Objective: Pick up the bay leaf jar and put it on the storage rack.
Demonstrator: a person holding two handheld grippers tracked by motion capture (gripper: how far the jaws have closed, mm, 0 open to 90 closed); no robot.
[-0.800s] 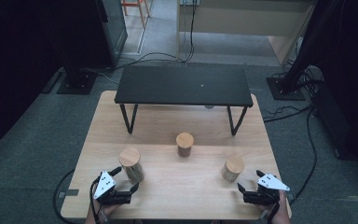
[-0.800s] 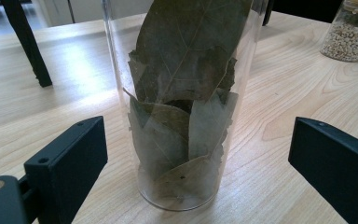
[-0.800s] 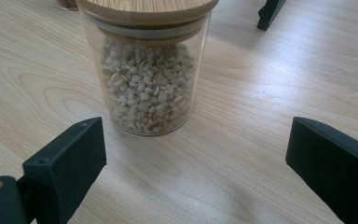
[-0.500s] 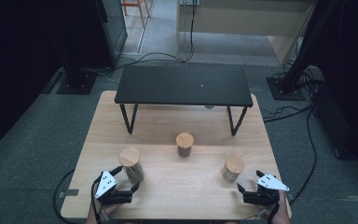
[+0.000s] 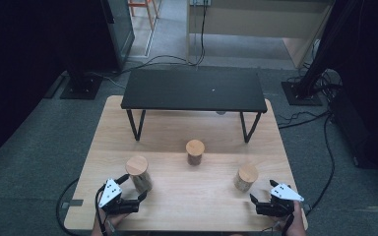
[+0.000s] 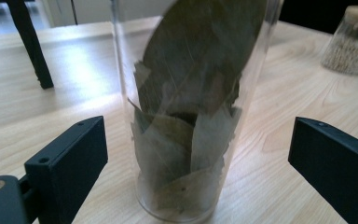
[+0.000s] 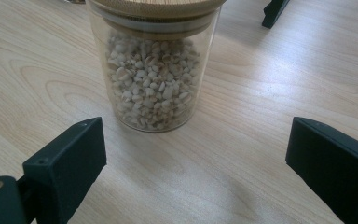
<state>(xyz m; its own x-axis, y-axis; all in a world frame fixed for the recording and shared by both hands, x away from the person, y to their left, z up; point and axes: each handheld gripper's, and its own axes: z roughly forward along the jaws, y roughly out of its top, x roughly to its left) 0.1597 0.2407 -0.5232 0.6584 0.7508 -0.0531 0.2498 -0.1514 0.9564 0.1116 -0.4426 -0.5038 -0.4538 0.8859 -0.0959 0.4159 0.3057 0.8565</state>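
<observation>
1. While both grippers sit at the near edge, the left gripper (image 5: 134, 196) has its jaws spread either side of the upright leaf jar (image 5: 139, 172), not touching.
2. Right gripper (image 5: 252, 202), jaws spread too; grain jar (image 5: 246, 177) stands just beyond.

Grain jar (image 7: 153, 70) beyond parted jaws

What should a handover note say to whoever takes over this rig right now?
Left gripper: open, jaws either side of the tall leaf jar, not touching.
Right gripper: open, facing the short grain jar, jar ahead of the jaws.
A third jar stands mid-table, in front of the black shelf.
Done: nothing gripped or lifted.
Left: probably close on a jar and move it.
</observation>
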